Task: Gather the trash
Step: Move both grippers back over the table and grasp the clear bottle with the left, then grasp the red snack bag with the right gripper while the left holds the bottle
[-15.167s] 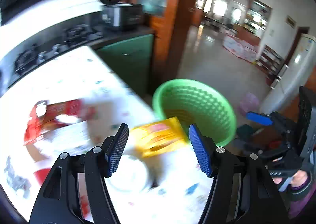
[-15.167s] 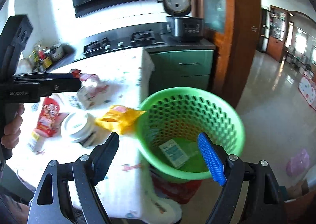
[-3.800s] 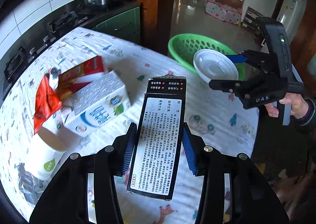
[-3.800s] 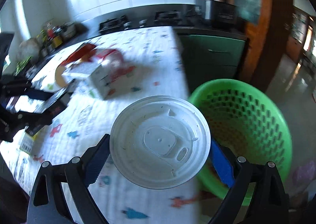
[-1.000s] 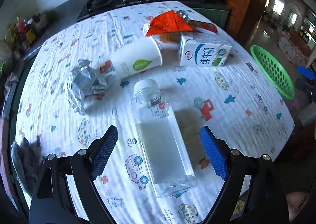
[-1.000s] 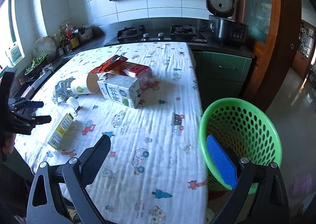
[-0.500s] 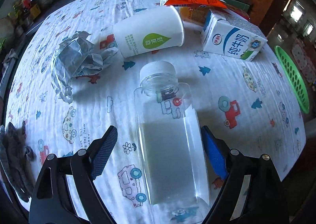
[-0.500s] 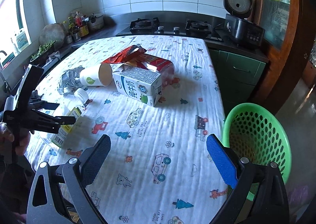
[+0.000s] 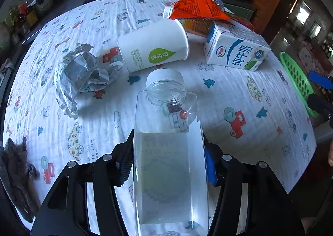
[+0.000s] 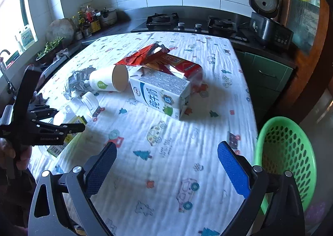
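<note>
We take the milk carton as our landmark; it lies on its side near the middle of the table, which is covered with a white cloth printed with cars and trees. Our left gripper is closing around a clear plastic bottle with a white cap; the bottle lies flat on the cloth on the near left side of the carton, cap pointing toward it, and the blue pads sit right against its two sides, though we cannot tell whether they are pressing yet. Just beside the carton, on its left, a white paper cup with a green leaf mark lies tipped over, its open mouth facing the carton. Beyond the cup, farther from the carton, sits a crumpled silver wrapper. Behind the carton, touching it, are a red torn bag and a red box. Our right gripper hangs above the bare cloth in front of the carton, its jaws spread wide with nothing between them. To the right of the carton, past the table's edge, stands a green basket.
</note>
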